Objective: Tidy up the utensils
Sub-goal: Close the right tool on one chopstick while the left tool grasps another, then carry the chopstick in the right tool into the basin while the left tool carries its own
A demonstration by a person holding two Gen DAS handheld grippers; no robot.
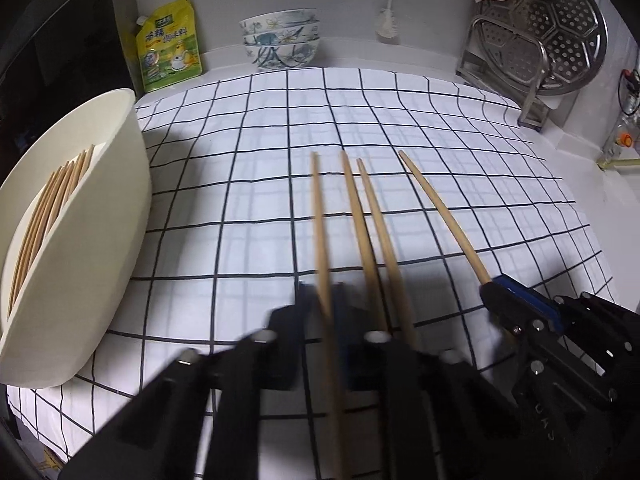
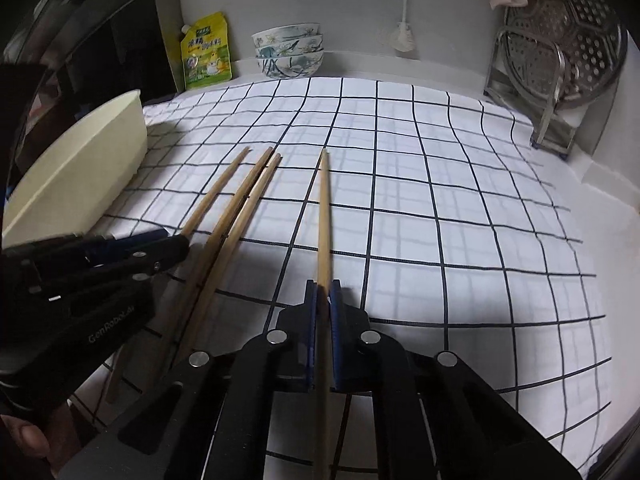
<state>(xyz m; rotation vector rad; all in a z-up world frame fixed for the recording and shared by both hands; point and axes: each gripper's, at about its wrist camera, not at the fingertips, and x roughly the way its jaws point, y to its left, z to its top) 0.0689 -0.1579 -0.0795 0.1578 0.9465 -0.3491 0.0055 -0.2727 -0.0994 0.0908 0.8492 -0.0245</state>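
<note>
Right up front I'm clamping one chopstick [image 2: 323,216] in the right gripper [image 2: 322,292] and another [image 1: 320,224] in the left gripper [image 1: 325,300], two loose ones [image 1: 370,240] lying between. Next I'm guessing it's lifting both into the cream tub [image 1: 92,240] over left, alongside the bunch already inside.

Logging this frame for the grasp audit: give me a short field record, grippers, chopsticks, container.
left gripper: shut on one chopstick
right gripper: shut on one chopstick
loose chopsticks: two, lying on the checked cloth between the grippers
cream container: left side, on the cloth, several chopsticks inside
</note>
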